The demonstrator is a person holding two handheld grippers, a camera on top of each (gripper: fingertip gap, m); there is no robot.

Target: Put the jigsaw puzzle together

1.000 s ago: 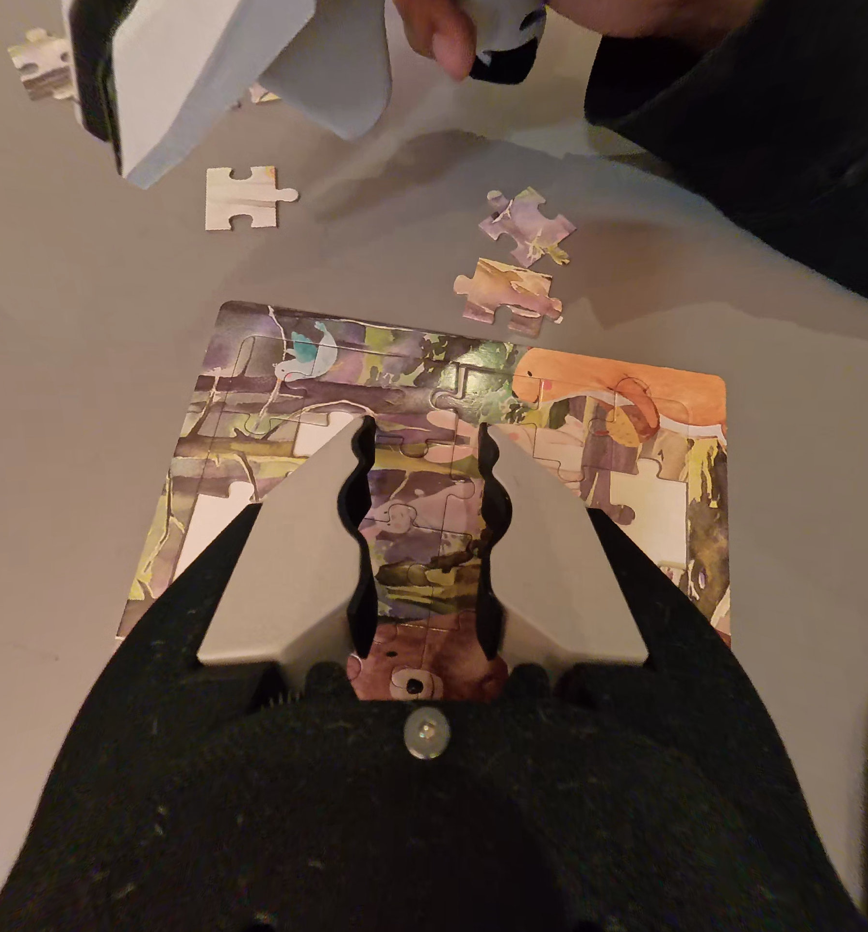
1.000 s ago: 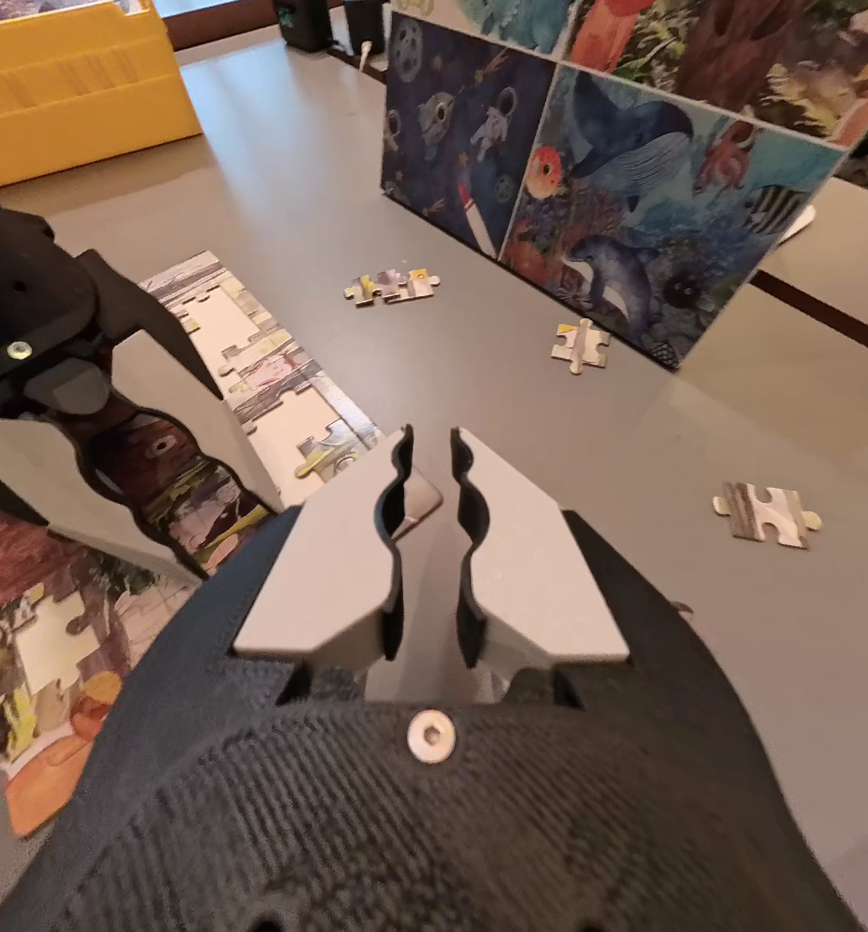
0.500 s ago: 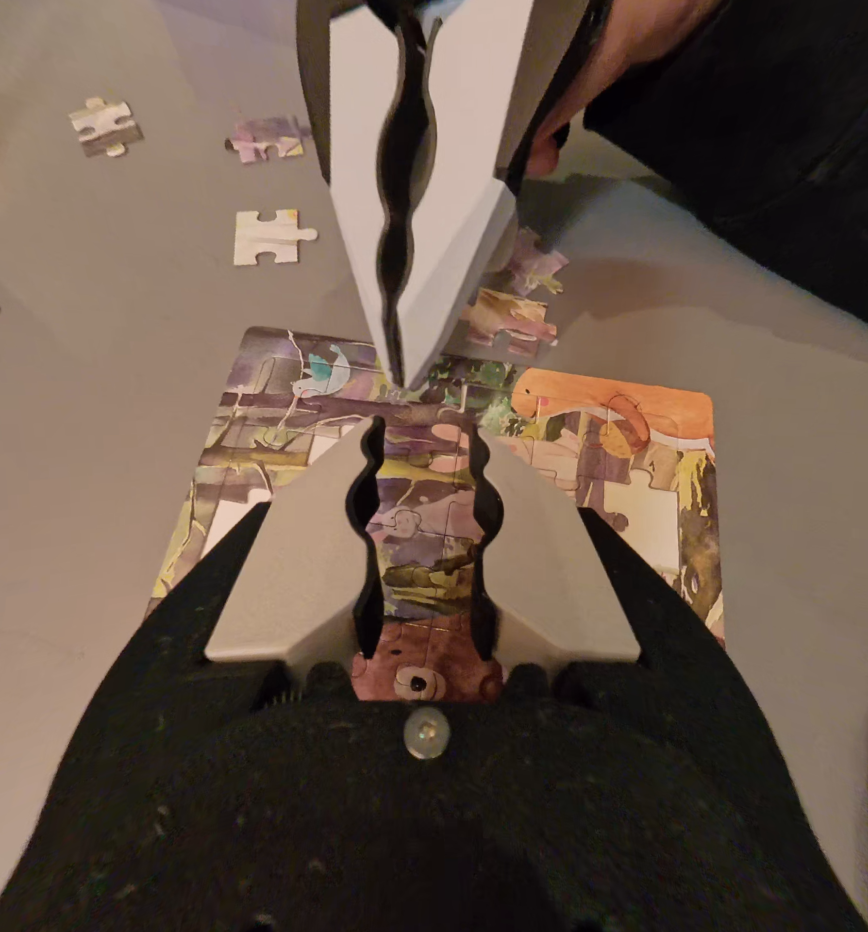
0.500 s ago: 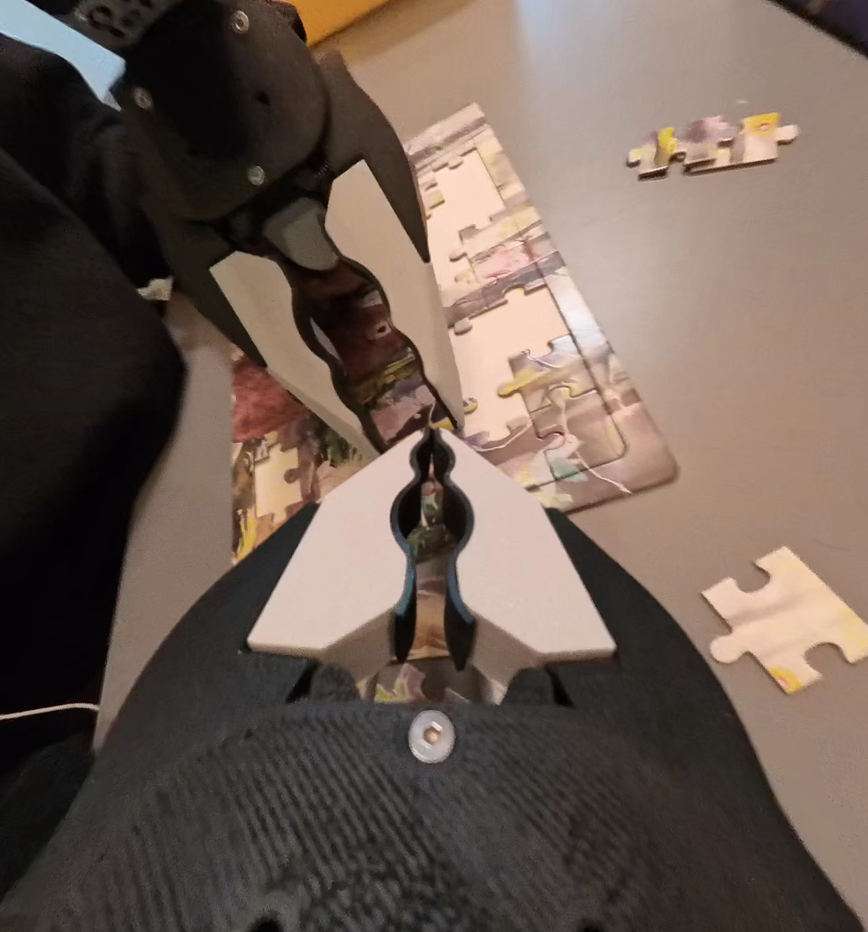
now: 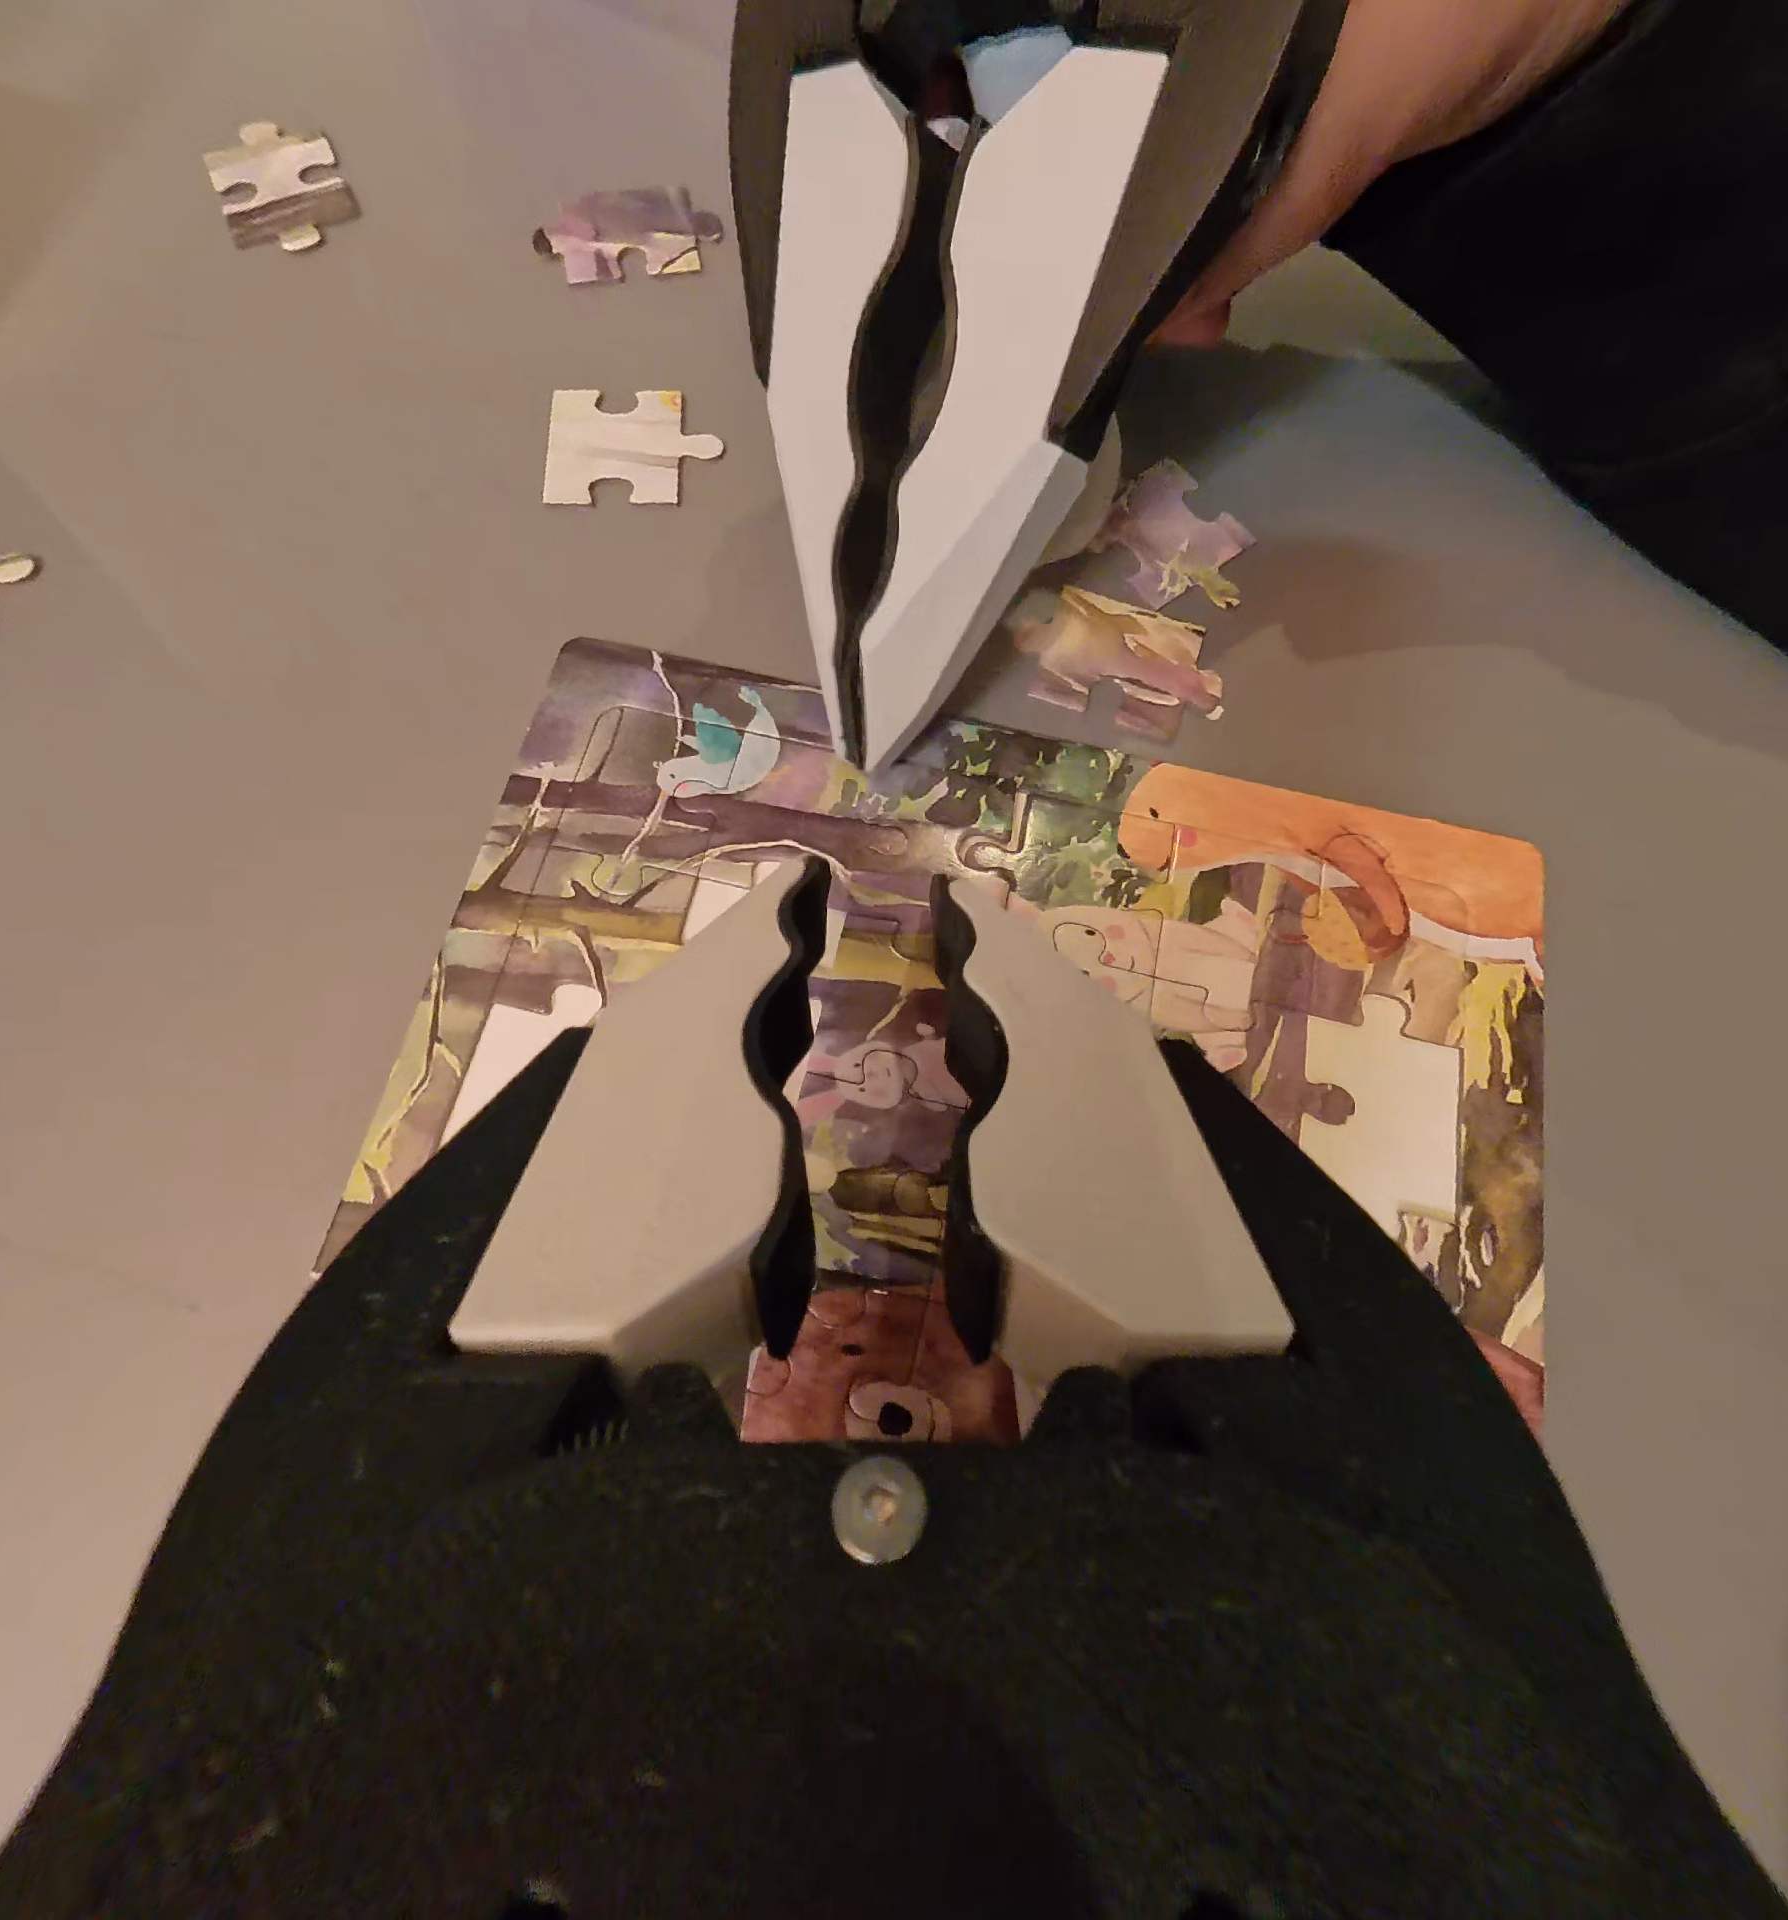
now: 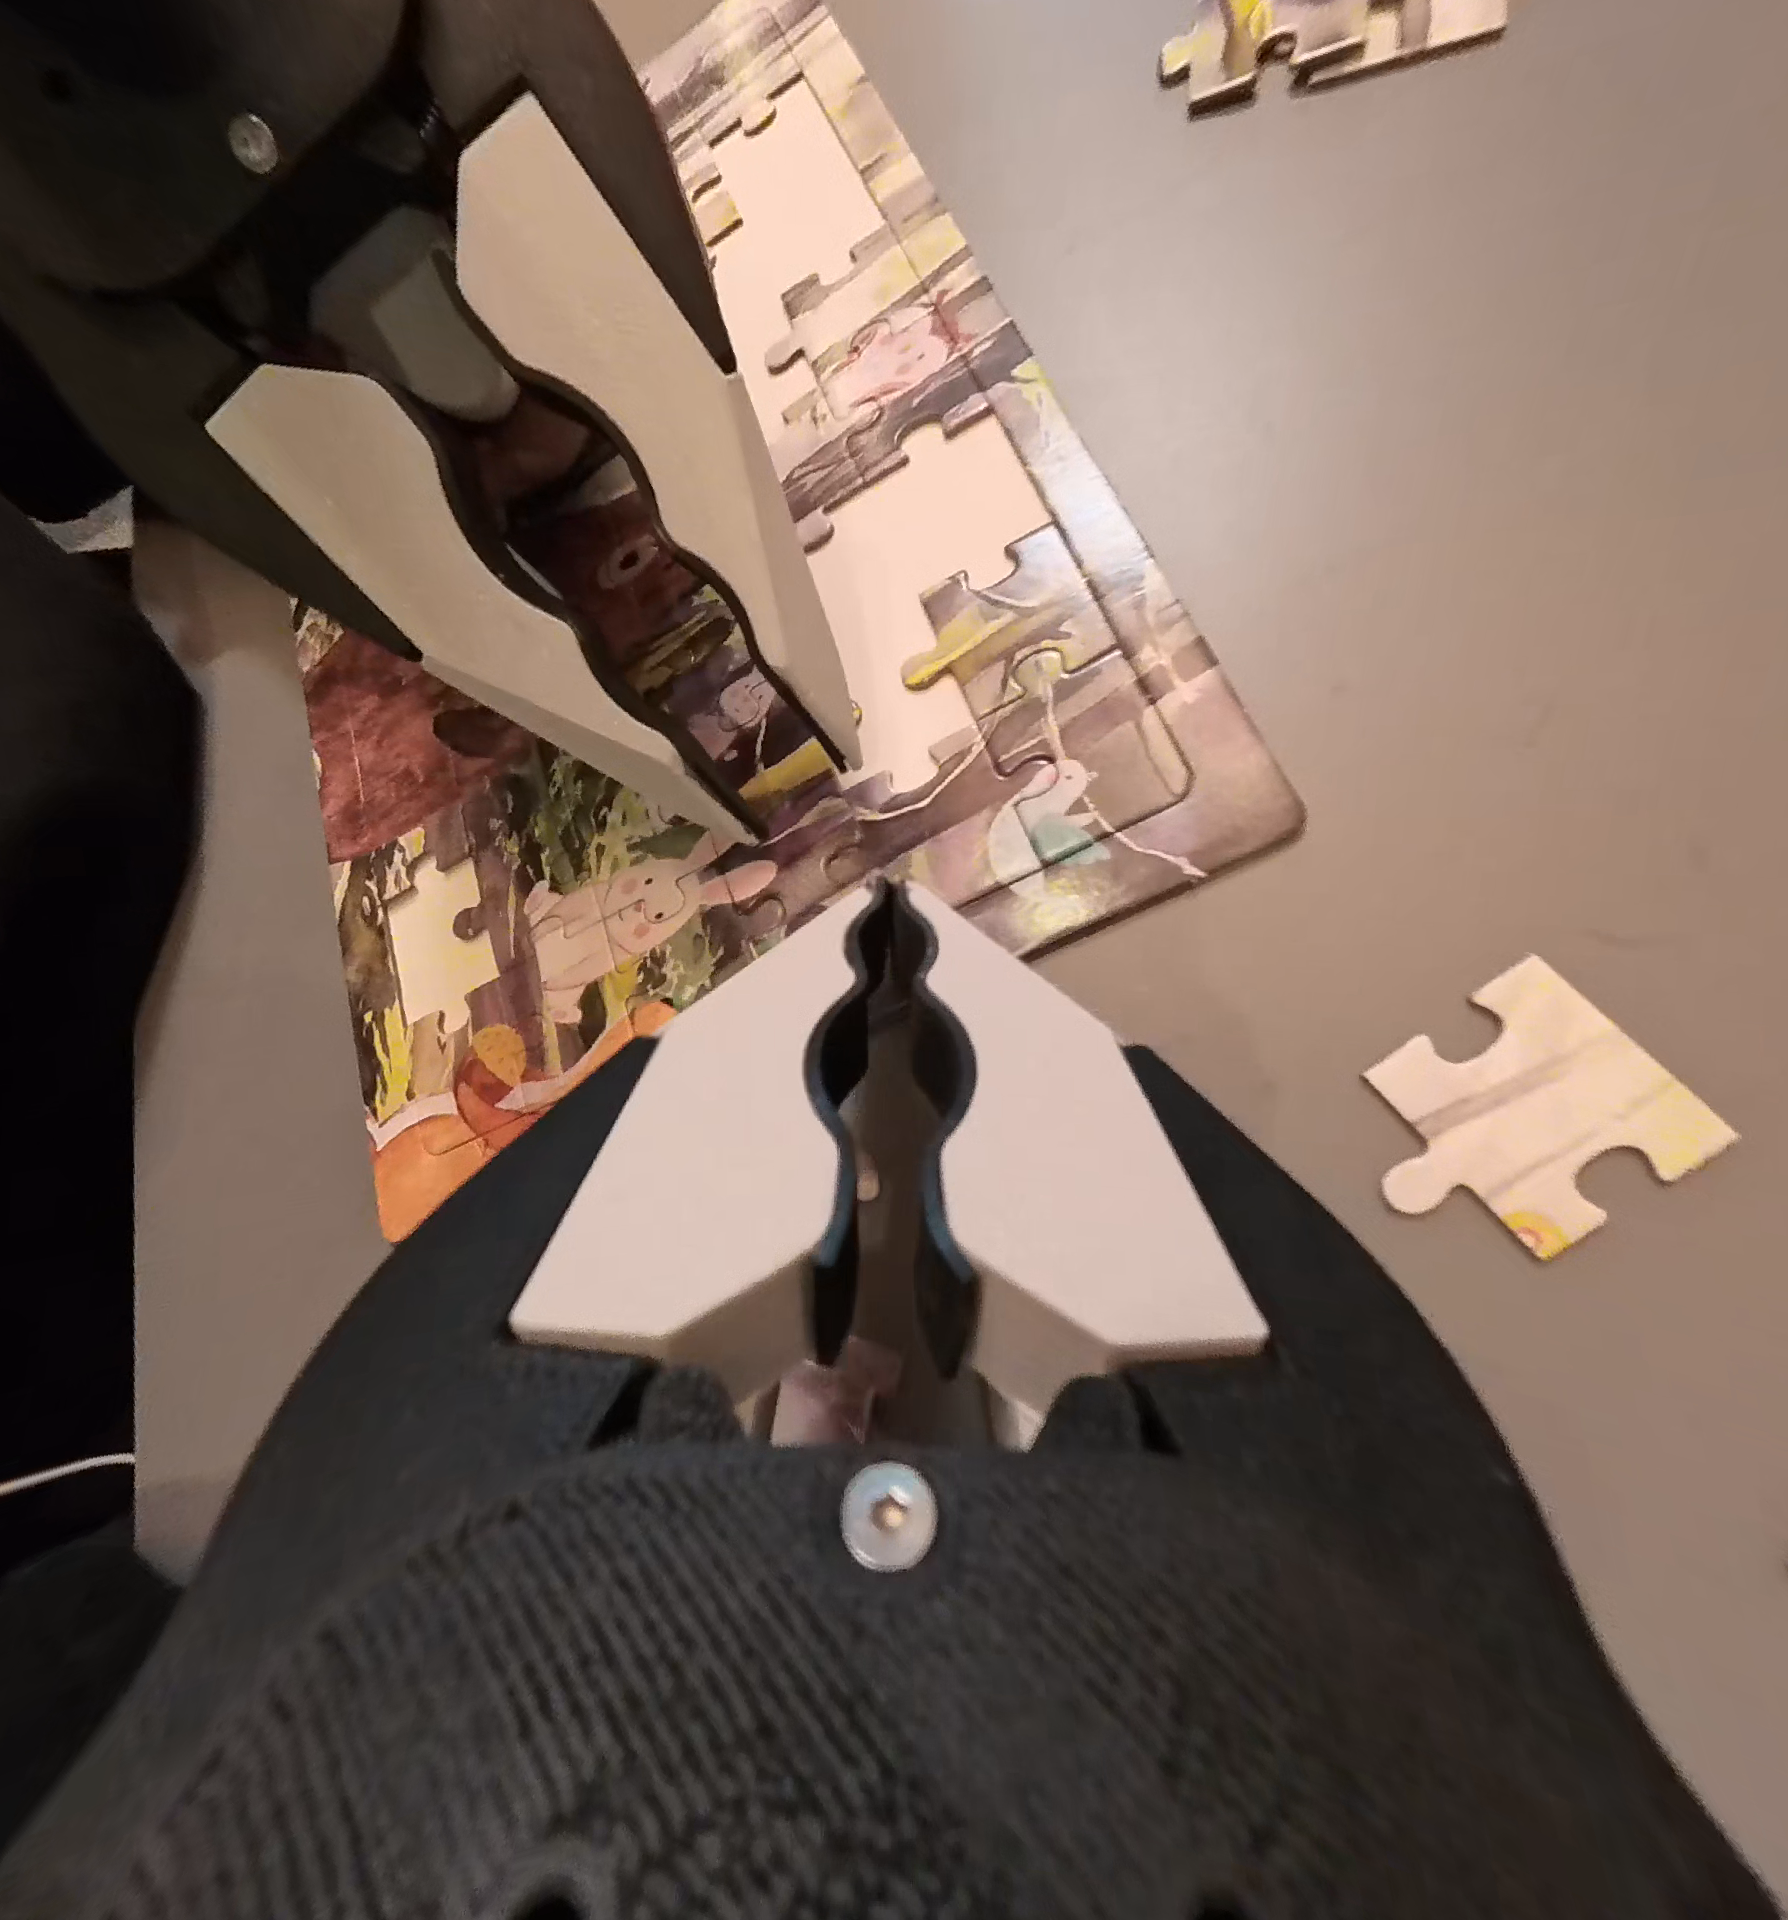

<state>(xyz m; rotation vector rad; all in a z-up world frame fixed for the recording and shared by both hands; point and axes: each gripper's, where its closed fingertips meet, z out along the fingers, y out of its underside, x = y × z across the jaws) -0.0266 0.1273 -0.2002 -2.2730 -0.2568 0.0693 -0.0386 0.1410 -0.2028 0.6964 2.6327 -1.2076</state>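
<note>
The partly assembled jigsaw puzzle (image 5: 1389,883) lies flat on the grey table, with several white empty gaps; it also shows in the right wrist view (image 6: 1129,748). My left gripper (image 5: 882,878) is open and empty, hovering low over the puzzle's middle. My right gripper (image 6: 885,888) is shut, its tips pressed down on the puzzle near its far edge, next to the blue bird (image 5: 724,753). In the left wrist view the right gripper (image 5: 864,753) comes in from above, tips just ahead of mine. In the right wrist view the left gripper (image 6: 802,798) reaches in from the upper left.
Loose pieces lie around: a pale one (image 5: 625,462), a purple one (image 5: 630,234), a grey one (image 5: 277,187), two beside the right gripper (image 5: 1129,655). In the right wrist view, a pale piece (image 6: 1544,1112) lies right of the puzzle. A dark sleeve (image 5: 1648,312) fills the upper right. The tips of both grippers are at nearly the same place. My right tips are roughly 11 centimetres from the pale piece (image 6: 1544,1112). The left camera catches it too, in the left wrist view (image 5: 616,437).
The right gripper swung in from beside the puzzle, shut, and came down with its tips on the puzzle's far edge. The left gripper stayed open over the puzzle.
</note>
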